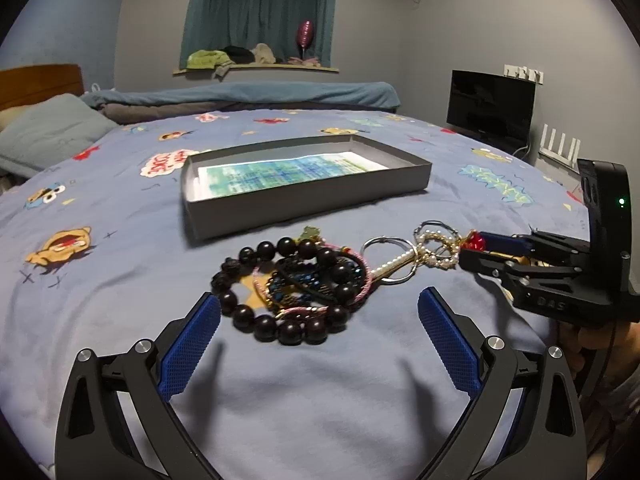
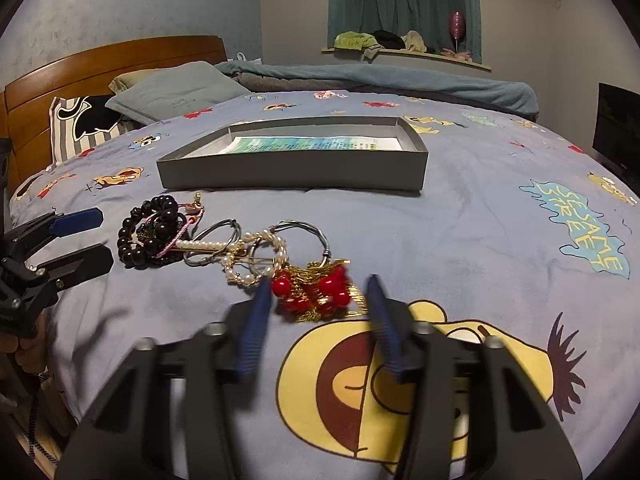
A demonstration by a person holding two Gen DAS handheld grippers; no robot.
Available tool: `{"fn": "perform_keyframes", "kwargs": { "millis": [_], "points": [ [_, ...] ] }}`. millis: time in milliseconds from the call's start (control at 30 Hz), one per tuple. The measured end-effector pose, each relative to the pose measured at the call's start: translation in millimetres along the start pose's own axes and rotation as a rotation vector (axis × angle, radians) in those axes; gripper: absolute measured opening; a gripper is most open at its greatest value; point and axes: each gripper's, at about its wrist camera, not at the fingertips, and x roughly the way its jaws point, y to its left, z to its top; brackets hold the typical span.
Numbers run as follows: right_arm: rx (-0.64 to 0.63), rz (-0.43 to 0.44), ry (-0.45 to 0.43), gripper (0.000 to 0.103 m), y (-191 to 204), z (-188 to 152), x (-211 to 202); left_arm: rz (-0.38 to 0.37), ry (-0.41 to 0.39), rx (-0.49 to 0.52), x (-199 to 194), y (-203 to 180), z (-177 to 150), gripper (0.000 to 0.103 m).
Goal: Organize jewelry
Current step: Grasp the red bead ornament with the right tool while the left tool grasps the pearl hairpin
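Left tool (image 1: 320, 312): spread wide, gripping nothing, poised low over the bed (image 1: 100, 280). Just ahead of its tips, the dark bead bracelet (image 1: 280, 280), piled with a pink cord bracelet (image 1: 360, 288) and smaller dark pieces. Could snag here: a grab at the beads likely to drag the whole tangle, since cords and beads lie interlaced.

Further right from that tool, two silver hoops (image 1: 386, 256) and a pearl loop (image 1: 436, 248), overlapping one another. Any tug on a neighbour could pull these along across the sheet.

Right tool (image 2: 316, 300): partly closed, blue fingers (image 2: 256, 320) flanking the red bead and gold chain piece (image 2: 316, 292), which lies on the sheet between them. Left finger looks touching or nearly so, right finger just beside the chain; whether actually clamped cannot be told, blur on both fingers. Risks: pinch landing on loose chain rather than beads, so the piece slips or dangles; one hoop (image 2: 308, 236) seems to meet the chain at its far edge, so a lift could carry the hoop too; soft bedding could give under the tips and bunch the sheet into the pinch.

Beyond both tools, the open grey box (image 2: 292, 176), well apart from the jewelry, empty but for printed paper. A loose hold could drop the piece short of it.
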Motion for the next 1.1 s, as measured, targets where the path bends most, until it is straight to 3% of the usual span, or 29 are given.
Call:
{"fn": "perform_keyframes", "kwargs": {
  "millis": [133, 233, 333, 400, 467, 800, 1100],
  "points": [
    [0.012, 0.026, -0.021, 0.017, -3.3, -0.8, -5.5, -0.023, 0.0, 0.023, 4.3, -9.0, 4.0, 0.096],
    [0.003, 0.02, -0.039, 0.014, -3.6, -1.1, -11.6, -0.052, -0.007, 0.053, 7.1, -18.9, 7.5, 0.092],
    [0.009, 0.005, -0.069, 0.009, -8.8, -0.5, -20.6, -0.102, 0.005, 0.089, 14.6, -30.4, 11.0, 0.078],
    [0.024, -0.002, -0.084, 0.009, -14.2, 0.7, -24.8, -0.136, 0.021, 0.119, 21.3, -40.5, 13.0, 0.063],
    [0.036, -0.006, -0.101, 0.009, -18.3, 2.0, -30.0, -0.153, 0.034, 0.154, 28.4, -50.7, 14.7, 0.056],
    [0.072, -0.004, -0.184, 0.009, -29.6, 10.5, -52.8, -0.205, 0.062, 0.24, 46.7, -81.9, 19.9, 0.054],
    [0.079, 0.002, -0.192, 0.009, -31.1, 12.7, -55.8, -0.246, 0.123, 0.282, 71.0, -98.2, 23.6, 0.052]
  ]
}}
